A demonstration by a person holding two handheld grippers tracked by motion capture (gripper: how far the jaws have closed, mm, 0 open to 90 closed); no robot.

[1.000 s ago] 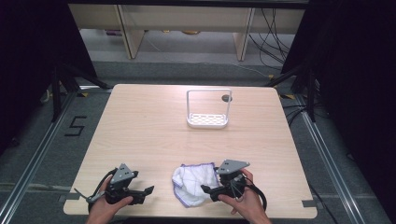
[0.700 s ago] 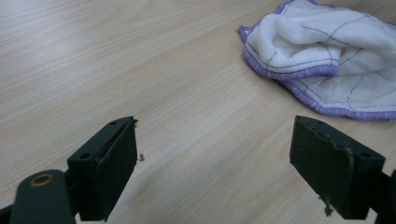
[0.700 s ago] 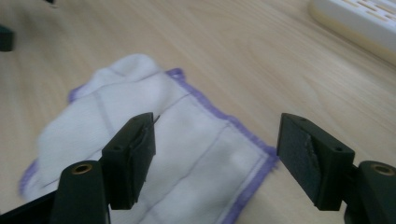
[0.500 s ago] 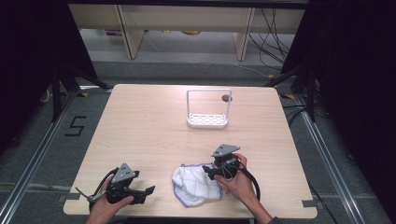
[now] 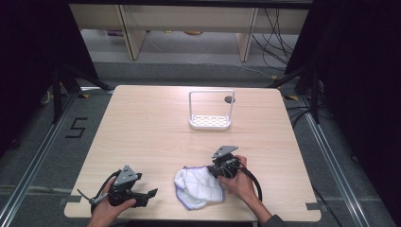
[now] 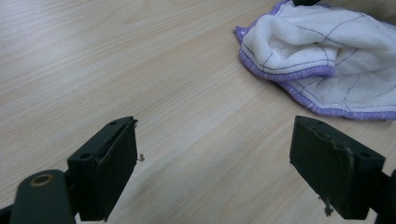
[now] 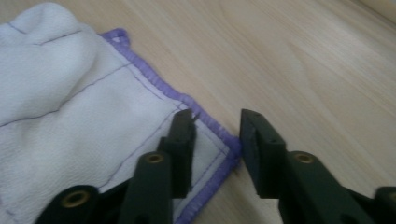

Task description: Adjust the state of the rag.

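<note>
A white cloth with purple edging (image 5: 198,187) lies crumpled near the table's front edge, between my two grippers. My right gripper (image 5: 217,171) is at the cloth's right corner. In the right gripper view its jaws (image 7: 215,149) straddle that corner of the cloth (image 7: 70,116); they have just been closing, and a gap still shows between pads and fabric. My left gripper (image 5: 145,196) rests on the table to the cloth's left. It is wide open (image 6: 212,172) over bare wood, with the cloth (image 6: 327,51) farther off.
A white rack with a tall frame (image 5: 210,122) stands on the far half of the wooden table (image 5: 151,127). Shelving legs and cables are on the floor beyond the table.
My right gripper has moved away from the table's front edge to the cloth's right corner, and its jaws have narrowed around that corner. The left gripper has stayed put.
</note>
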